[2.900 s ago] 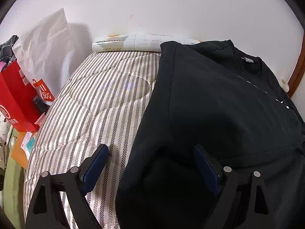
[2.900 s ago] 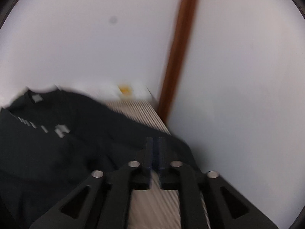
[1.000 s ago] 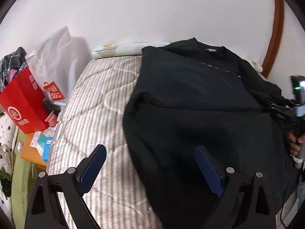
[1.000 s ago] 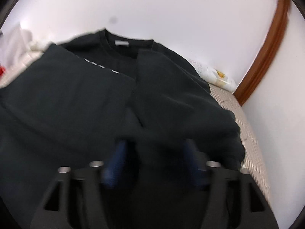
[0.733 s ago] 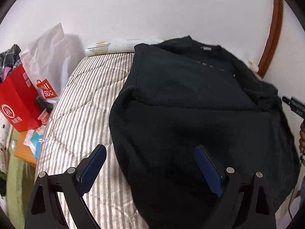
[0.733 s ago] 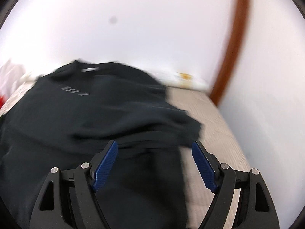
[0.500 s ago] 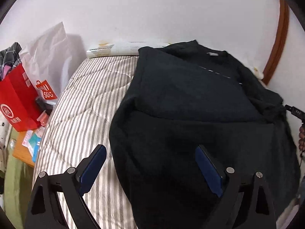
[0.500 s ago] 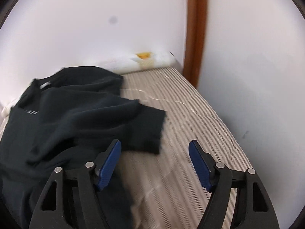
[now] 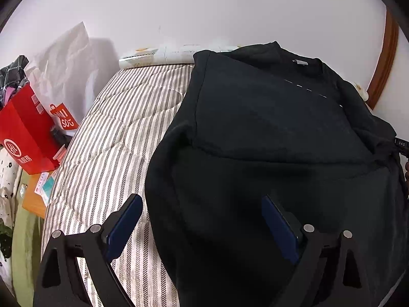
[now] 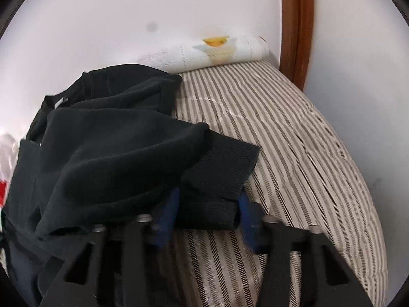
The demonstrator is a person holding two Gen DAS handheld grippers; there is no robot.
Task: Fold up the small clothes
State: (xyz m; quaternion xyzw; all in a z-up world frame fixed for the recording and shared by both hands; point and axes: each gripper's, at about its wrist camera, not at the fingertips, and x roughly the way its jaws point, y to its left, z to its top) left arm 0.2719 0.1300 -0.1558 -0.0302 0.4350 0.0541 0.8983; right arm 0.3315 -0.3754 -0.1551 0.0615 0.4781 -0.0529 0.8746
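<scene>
Striped bed [image 10: 301,138] bore sweater [image 9: 268,133] with left side folded in; left gripper [image 9: 202,220] hovered spread over hem, right gripper [image 10: 208,207] straddled cuff [image 10: 222,163], spread, apparently to fold sleeve.

Black sweatshirt [image 9: 268,133] — grey-striped quilt [image 9: 122,133] — red bag [image 9: 23,133]

Left tool [image 9: 202,226]: two matte black fingers of skeletal build, each with triangular cut-outs in the frame. Blue pads [image 9: 124,226] line the inner faces. Two round silver screw heads sit on top of each finger.

Right tool [image 10: 208,216]: same black frame with triangular cut-outs and silver screw heads near the finger bases. Blue pads [image 10: 167,220] on the inner faces, blurred in this view. No cables, sleeves or markings can be made out on either.
</scene>
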